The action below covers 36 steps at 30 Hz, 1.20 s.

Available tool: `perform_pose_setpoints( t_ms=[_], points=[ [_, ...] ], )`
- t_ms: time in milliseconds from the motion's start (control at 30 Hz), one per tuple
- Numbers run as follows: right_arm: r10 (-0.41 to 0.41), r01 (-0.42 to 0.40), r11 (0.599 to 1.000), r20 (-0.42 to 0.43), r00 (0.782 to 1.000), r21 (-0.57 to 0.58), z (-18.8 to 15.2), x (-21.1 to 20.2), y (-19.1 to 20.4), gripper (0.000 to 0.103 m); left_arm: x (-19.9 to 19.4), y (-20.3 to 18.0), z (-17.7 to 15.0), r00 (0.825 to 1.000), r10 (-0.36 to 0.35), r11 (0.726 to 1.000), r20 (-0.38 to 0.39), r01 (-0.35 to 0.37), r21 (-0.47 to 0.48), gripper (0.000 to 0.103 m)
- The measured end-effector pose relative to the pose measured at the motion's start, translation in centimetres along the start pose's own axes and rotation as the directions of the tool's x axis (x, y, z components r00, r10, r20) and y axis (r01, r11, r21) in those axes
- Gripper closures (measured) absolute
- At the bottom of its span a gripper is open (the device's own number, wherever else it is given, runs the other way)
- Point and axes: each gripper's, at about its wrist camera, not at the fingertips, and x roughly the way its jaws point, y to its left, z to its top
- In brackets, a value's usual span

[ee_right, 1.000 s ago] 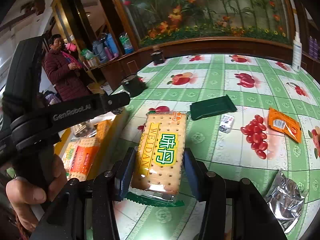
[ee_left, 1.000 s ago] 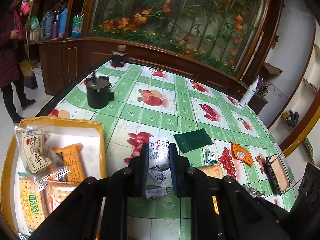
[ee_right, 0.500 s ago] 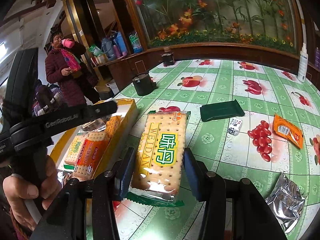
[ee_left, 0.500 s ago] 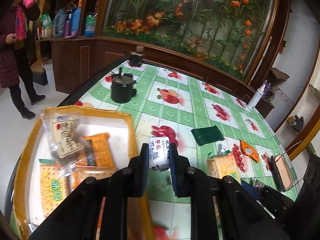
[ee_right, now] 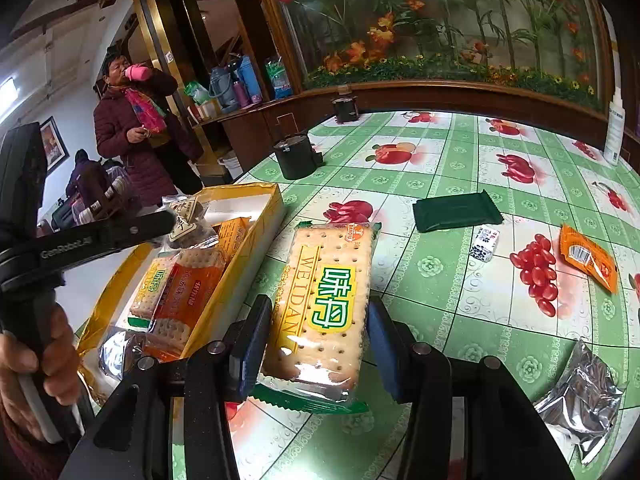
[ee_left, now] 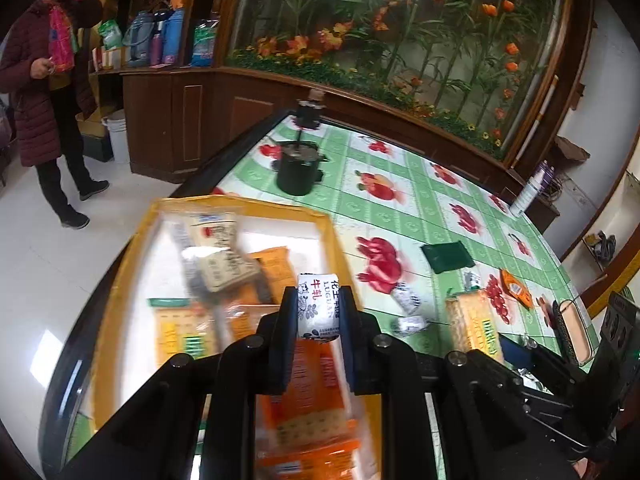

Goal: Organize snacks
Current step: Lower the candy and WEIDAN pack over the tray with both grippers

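Job's abt half done, by my guess. The yellow box (ee_right: 240, 216) at the table's left edge already has a fair pile in it: several cracker packs (ee_right: 176, 292) and a clear bag (ee_left: 216, 240) toward the far end, all lying loose, overlapping, no real order.

L gripper (ee_left: 318, 312) is pinching a small white candy (ee_left: 318, 306), jaws nearly together on it, and it hangs over the box's near right part, above an orange pack (ee_left: 312, 376). Looks ready to drop in, not let go yet. Left view is blurred over the box, so can't read exactly what's under it.

R gripper (ee_right: 316, 332) has jaws partway apart, clamped on the sides of a big cracker pack (ee_right: 324, 300), WEIDAN on it. Pack is lifted, tilted up off the cloth, just right of the box wall, not over it yet.

Still out on the table (ee_right: 460, 152): green wrapper (ee_right: 456, 212), a candy (ee_right: 485, 243) near it, orange sachet (ee_right: 588, 258) further right, silver bag (ee_right: 580, 392) at near right. Left view shows two more small candies (ee_left: 406, 298) on the cloth by the box.

So left to go: two held items in, then roughly six loose bits. Black pot (ee_right: 296, 156) and bottle (ee_right: 616, 132) aren't snacks, prob stay put. A person (ee_right: 136, 136) stands off to the side drinking, not involved.
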Motion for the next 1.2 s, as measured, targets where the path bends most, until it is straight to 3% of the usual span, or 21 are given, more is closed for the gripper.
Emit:
perform_pose_setpoints(
  t_ms=[200, 467, 800, 1200],
  points=[
    [-0.017, 0.017, 1.0, 0.014, 1.0, -0.019, 0.1, 0.0, 0.9, 0.051, -0.6, 1.6, 0.2, 1.0, 0.012, 1.0, 0.007, -0.012, -0.013, 0.084],
    [0.031, -0.031, 0.999, 0.024, 0.999, -0.006, 0.3, -0.3, 2.5, 0.05, 0.2, 1.6, -0.5, 1.0, 0.009, 1.0, -0.008, -0.009, -0.021, 0.084],
    [0.134, -0.132, 0.988, 0.023, 0.991, -0.082, 0.6, 0.4, 8.2, 0.05, 0.3, 4.3, -0.4, 0.999, 0.045, 0.996, -0.007, -0.046, -0.08, 0.084],
    [0.155, -0.152, 0.977, 0.007, 0.988, -0.15, 0.1, 2.2, 12.7, 0.05, 1.3, 7.0, -1.1, 0.998, 0.058, 0.993, -0.029, -0.061, -0.103, 0.084]
  ],
)
